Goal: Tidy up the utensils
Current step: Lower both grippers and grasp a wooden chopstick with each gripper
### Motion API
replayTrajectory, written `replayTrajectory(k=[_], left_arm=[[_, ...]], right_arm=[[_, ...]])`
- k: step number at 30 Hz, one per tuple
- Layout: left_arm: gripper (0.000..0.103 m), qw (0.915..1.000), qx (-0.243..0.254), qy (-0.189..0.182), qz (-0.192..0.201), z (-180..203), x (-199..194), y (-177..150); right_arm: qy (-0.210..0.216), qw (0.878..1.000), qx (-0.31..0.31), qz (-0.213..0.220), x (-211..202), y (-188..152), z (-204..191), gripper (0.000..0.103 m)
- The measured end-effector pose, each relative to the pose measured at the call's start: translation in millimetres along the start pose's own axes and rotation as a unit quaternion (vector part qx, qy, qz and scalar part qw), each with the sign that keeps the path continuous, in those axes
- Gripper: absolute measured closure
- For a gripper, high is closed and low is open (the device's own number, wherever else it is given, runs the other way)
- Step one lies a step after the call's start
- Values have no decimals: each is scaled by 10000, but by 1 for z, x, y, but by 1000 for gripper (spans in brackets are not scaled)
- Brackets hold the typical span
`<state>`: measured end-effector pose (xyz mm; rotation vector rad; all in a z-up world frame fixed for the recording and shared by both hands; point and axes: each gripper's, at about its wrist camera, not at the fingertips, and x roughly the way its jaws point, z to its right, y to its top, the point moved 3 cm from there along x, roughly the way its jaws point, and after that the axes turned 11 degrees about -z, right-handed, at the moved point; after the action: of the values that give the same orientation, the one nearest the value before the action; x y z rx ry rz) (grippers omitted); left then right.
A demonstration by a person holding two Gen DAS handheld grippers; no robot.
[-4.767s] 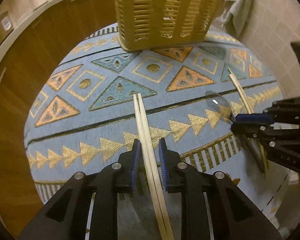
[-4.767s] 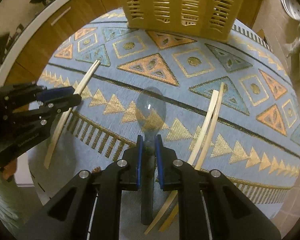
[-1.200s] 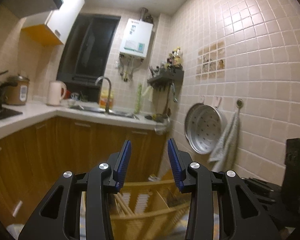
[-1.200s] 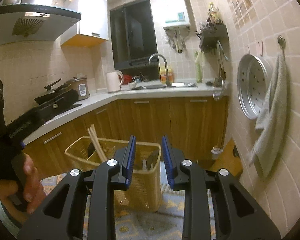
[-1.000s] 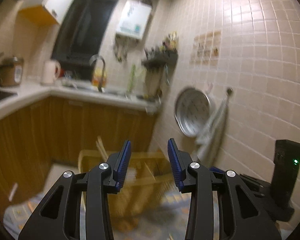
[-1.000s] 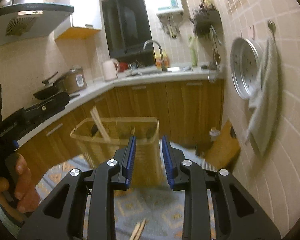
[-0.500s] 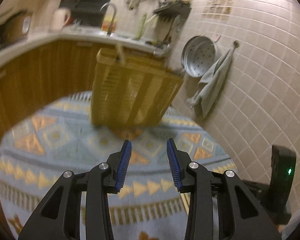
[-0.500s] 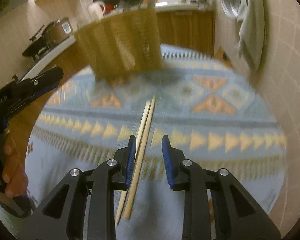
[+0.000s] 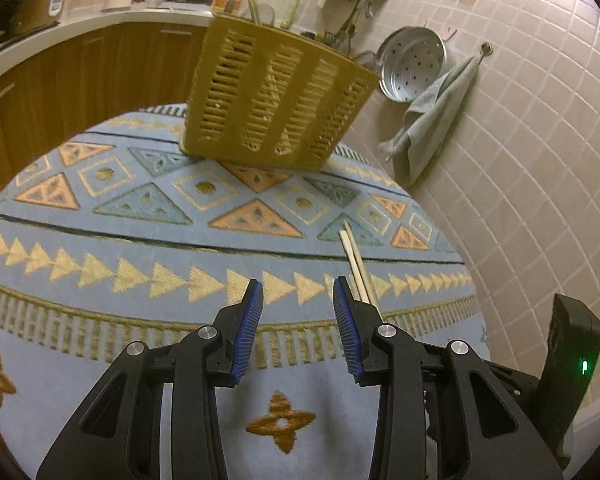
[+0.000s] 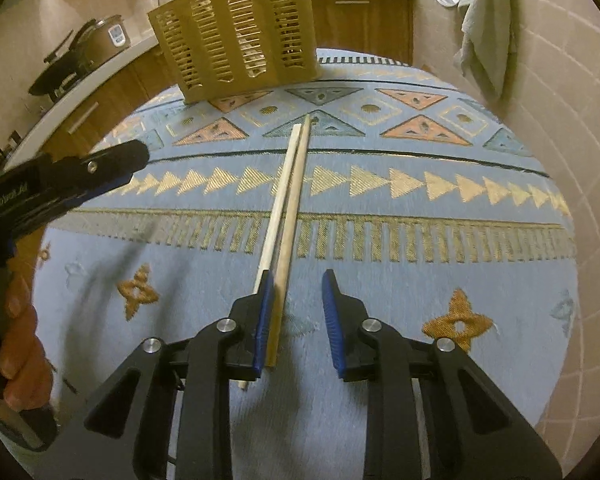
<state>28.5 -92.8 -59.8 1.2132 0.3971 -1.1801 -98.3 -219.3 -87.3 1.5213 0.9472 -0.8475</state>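
A pair of wooden chopsticks [image 10: 288, 196] lies on the blue patterned tablecloth [image 10: 420, 208], pointing toward the yellow slotted utensil basket [image 10: 236, 32] at the far edge. My right gripper [image 10: 296, 312] is open and low over the near ends of the chopsticks, which run along its left finger. In the left wrist view the same chopsticks [image 9: 356, 264] lie just beyond the right finger of my left gripper [image 9: 298, 312], which is open and empty above the cloth. The basket [image 9: 276, 92] stands beyond it.
The left gripper's body [image 10: 60, 184] and the hand holding it reach in from the left in the right wrist view. A tiled wall with a hanging grey towel [image 9: 432, 120] and a metal steamer pan [image 9: 414, 64] lies to the right. A wooden kitchen counter [image 9: 80, 68] runs behind.
Both grippers have tilted down from looking across the kitchen to looking at the table, and lowered. The right gripper has closed in on the near ends of the chopsticks. Both stay open.
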Motion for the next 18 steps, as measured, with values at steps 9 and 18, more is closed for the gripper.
replayTrajectory(k=[9, 18], left_arm=[[69, 9985, -29, -133, -529, 20, 33, -4], [68, 9959, 347, 146, -820, 56, 66, -12]], right_arm=[[-419, 9987, -187, 200, -3, -9, -7, 99], [-236, 9991, 246, 252, -12, -19, 29, 99]])
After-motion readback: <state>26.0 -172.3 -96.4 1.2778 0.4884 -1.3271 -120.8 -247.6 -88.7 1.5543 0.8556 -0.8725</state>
